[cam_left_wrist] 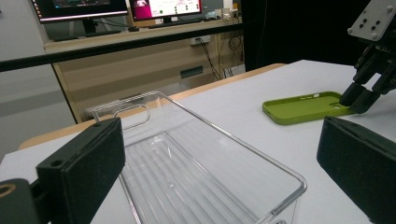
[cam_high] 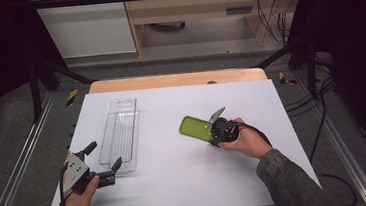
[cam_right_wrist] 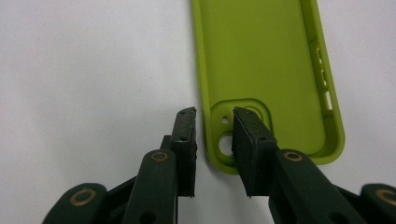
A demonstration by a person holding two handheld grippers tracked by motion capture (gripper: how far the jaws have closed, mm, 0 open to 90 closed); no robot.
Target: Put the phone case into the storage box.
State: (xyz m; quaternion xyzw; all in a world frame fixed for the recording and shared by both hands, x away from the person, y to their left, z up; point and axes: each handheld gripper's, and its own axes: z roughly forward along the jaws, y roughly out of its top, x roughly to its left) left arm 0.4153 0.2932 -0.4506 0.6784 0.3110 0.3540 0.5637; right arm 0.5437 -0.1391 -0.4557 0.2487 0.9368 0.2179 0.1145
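From above, one white counter (cam_high: 178, 183) carries two things: one clear ribbed plastic tray (cam_high: 121, 133) on the left and one flat green phone case (cam_high: 196, 128), rounded at its corners, near the middle. The right gripper (cam_high: 213, 130) sits at the case's near end; the left gripper (cam_high: 103, 162), fingers spread wide and holding nothing, rests by the tray's near corner.

In the left gripper view, the tray's near wall is cut off below, and the case lies beyond it.

In the right gripper view, two padded black fingers (cam_right_wrist: 185, 135) straddle the case's rim beside the camera cutout, narrowly apart, not yet pressing; its far end is cropped.
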